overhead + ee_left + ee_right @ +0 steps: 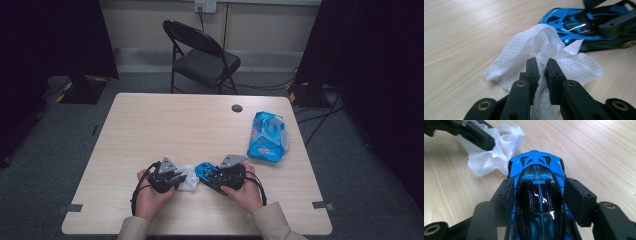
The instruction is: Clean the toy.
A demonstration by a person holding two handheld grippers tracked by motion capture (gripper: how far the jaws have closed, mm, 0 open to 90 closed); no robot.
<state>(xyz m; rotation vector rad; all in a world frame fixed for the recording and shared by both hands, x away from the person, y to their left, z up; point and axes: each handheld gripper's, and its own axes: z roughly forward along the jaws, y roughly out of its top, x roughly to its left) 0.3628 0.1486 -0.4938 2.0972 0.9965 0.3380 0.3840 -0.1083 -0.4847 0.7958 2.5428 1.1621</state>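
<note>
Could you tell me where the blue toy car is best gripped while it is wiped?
Across its flanks at mid-body, coming from one end along its length, as the right gripper does: the blue toy car is long and narrow, leaving its end clear for the white wipe.

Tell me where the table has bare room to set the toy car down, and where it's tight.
Free: the whole far-left stretch of the table, from its far edge down to the left gripper, and the near-right corner below the wipes pack. Crowded: the near middle, where the white wipe, the blue toy car and the right gripper meet.
</note>
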